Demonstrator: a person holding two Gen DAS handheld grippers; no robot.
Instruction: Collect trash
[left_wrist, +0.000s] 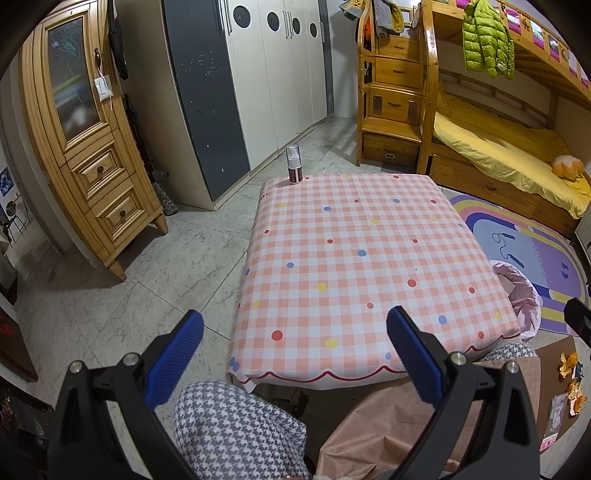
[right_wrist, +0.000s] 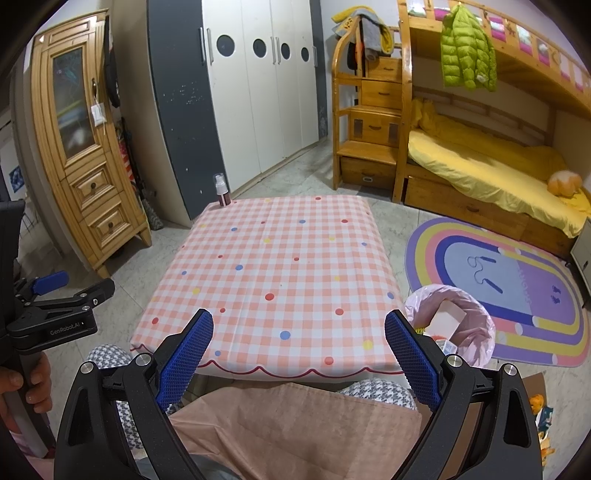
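My left gripper (left_wrist: 295, 354) and right gripper (right_wrist: 299, 354) both hover spread wide, holding nothing, over the table's (right_wrist: 280, 258) near edge. A spray bottle (right_wrist: 221, 190) stands at its far-left corner. The pink-lined trash bin (right_wrist: 465, 325) sits beside the near-right corner, scraps (left_wrist: 570, 380) on the floor nearby.

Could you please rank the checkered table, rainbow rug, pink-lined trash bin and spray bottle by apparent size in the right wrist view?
1. Checkered table, largest.
2. Rainbow rug.
3. Pink-lined trash bin, though it sits near the camera, which enlarges it.
4. Spray bottle, smallest and farthest away.
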